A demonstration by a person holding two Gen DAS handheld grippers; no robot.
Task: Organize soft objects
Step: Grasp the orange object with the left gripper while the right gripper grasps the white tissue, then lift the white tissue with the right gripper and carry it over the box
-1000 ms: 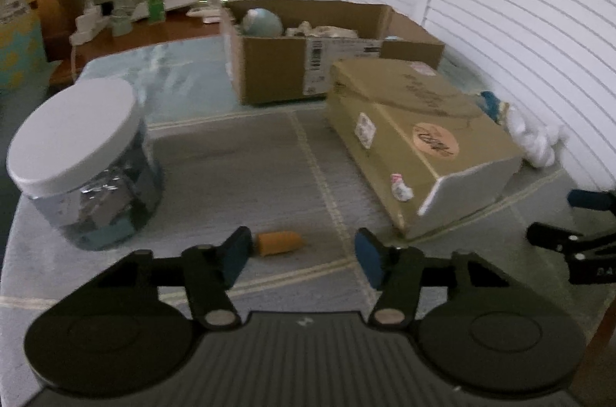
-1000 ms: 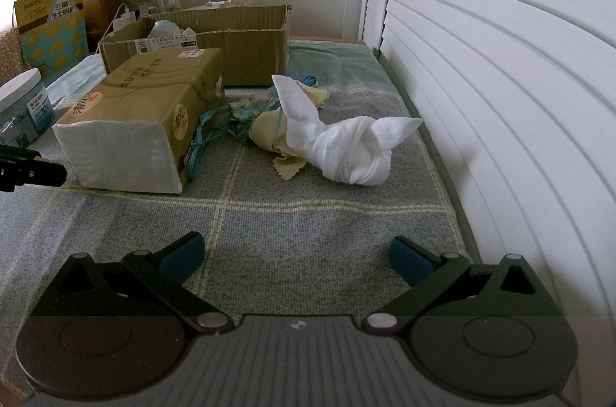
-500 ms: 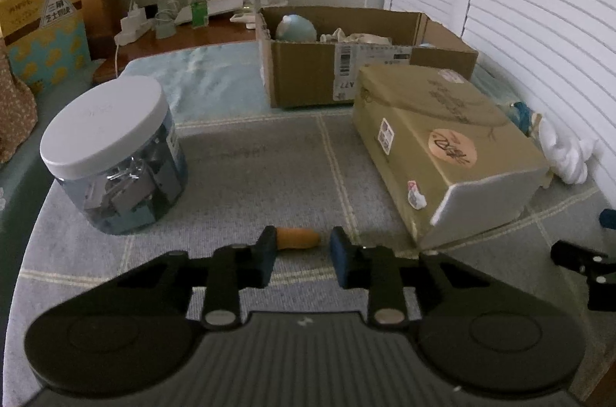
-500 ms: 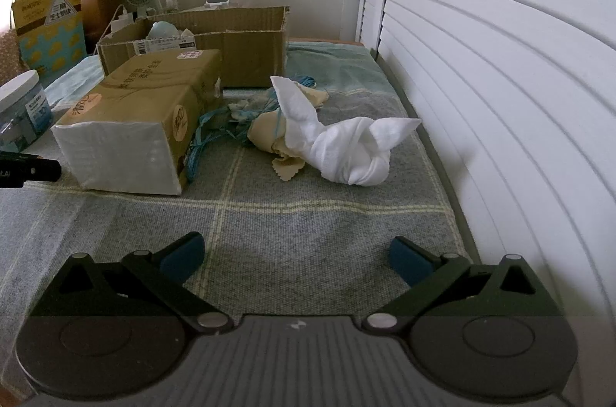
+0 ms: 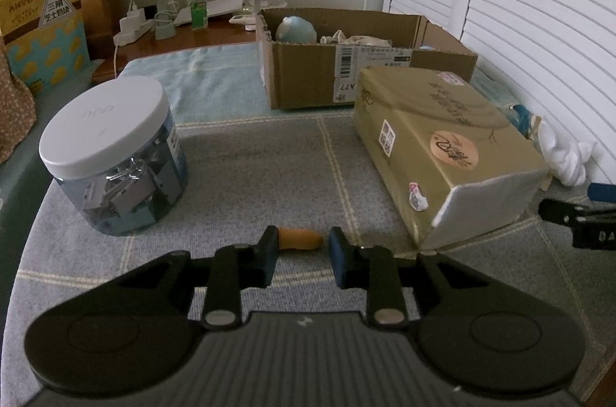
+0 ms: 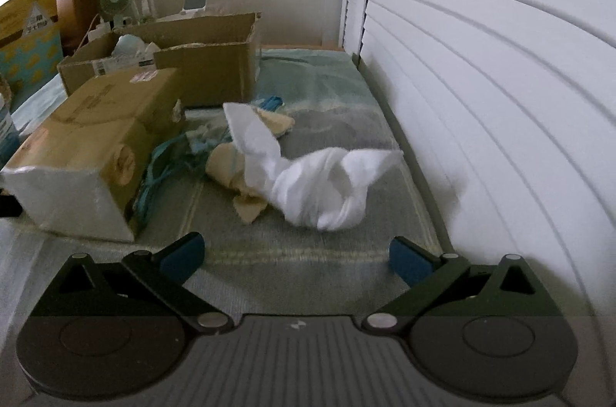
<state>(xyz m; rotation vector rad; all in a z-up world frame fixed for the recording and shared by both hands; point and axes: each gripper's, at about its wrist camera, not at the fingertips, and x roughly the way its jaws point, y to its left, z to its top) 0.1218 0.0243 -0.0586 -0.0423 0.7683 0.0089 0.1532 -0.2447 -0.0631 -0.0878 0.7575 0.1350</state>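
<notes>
Grey mat, knotted white cloth

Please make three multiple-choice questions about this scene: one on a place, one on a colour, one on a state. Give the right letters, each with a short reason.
1. Where does the small orange object lie?
A. in the cardboard box
B. on the mat, ahead of the left gripper
C. on the jar's lid

2. What colour is the lid of the jar?
A. white
B. red
C. black

3. How is the right gripper?
A. shut on the white cloth
B. shut and empty
C. open

Answers: B, it lies on the mat just past the fingertips. A, the lid is white. C, its fingers stand wide apart, short of the white cloth.
</notes>
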